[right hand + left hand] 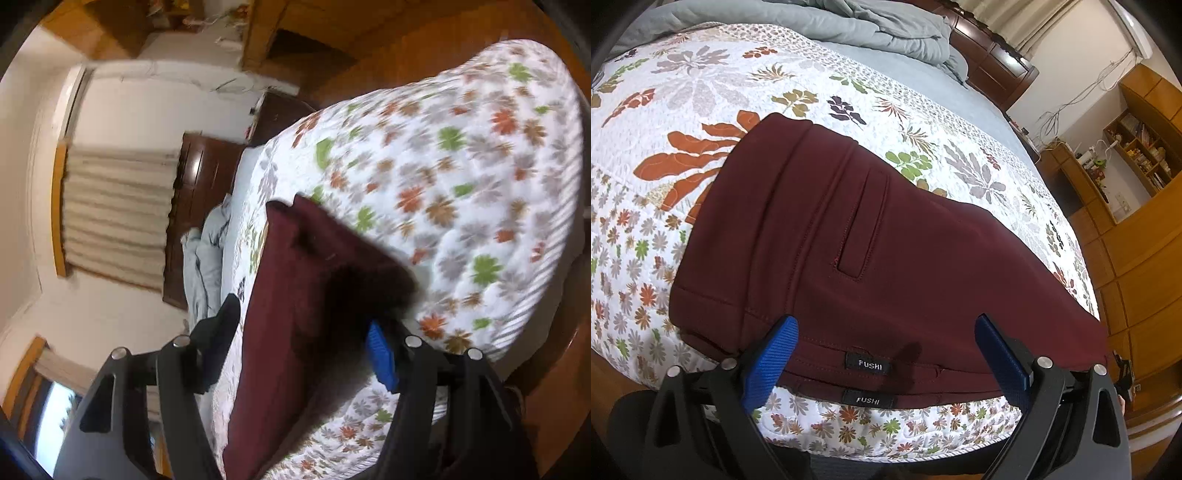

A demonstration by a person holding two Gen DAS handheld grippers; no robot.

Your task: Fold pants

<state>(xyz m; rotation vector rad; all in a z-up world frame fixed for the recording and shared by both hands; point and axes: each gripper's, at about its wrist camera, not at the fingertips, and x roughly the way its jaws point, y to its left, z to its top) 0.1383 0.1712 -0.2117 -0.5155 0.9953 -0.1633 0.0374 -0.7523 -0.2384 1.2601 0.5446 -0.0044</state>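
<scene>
The maroon pants point(849, 236) lie folded on the bed point(665, 229). Left gripper point(886, 339) and right gripper point(306, 332) jaws stand apart over the pants; smoothing them flat would likely tidy the fold.

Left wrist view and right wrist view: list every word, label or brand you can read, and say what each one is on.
"FUSHI": upper black woven tag sewn at the near edge of the dark maroon folded pants.
"FUSHI": lower black woven tag on the pants layer beneath, just above the white floral quilted bedspread.
Book spines on the wooden wall shelf: too small to read.
Right wrist view: blurred, no readable text.
</scene>
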